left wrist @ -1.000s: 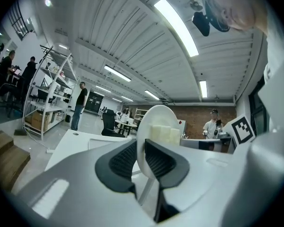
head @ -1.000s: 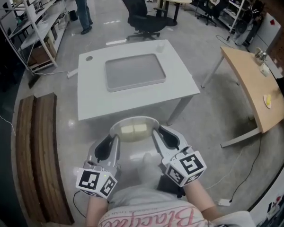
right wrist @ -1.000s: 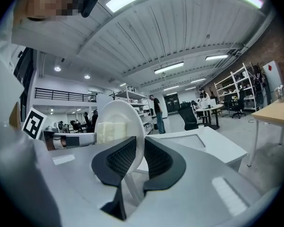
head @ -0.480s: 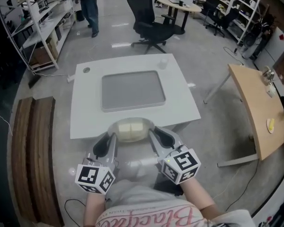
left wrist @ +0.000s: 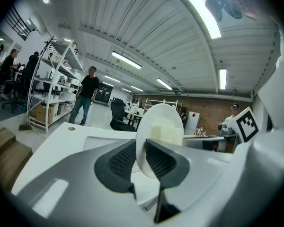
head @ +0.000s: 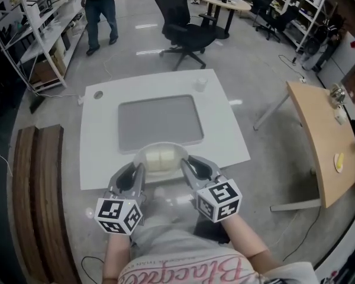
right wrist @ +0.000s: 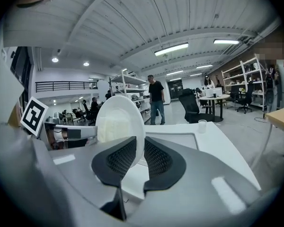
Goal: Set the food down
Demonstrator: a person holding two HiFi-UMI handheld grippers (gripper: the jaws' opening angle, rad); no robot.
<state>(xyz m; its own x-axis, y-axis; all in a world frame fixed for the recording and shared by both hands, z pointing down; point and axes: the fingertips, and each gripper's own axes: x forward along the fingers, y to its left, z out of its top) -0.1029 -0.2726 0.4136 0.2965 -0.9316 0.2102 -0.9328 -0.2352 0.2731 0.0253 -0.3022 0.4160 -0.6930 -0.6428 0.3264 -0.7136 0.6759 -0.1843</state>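
A white plate (head: 160, 158) with pale yellow blocks of food (head: 160, 157) hangs over the near edge of the white table (head: 97, 135). My left gripper (head: 139, 169) is shut on the plate's left rim, and my right gripper (head: 184, 164) is shut on its right rim. In the left gripper view the plate (left wrist: 156, 136) stands edge-on between the black pads, with the food (left wrist: 166, 131) on it. The right gripper view shows the plate's underside (right wrist: 118, 122) clamped in the pads. A grey tray (head: 158, 122) lies on the table just beyond the plate.
A small clear cup (head: 200, 83) stands at the table's far right corner. A wooden bench (head: 38, 188) runs along the left, a wooden desk (head: 325, 141) at the right. A black office chair (head: 186, 31) and a standing person (head: 99, 13) are beyond the table.
Both grippers have carried the plate forward: it was short of the table and now hangs over its near edge. The person in the background has walked left.
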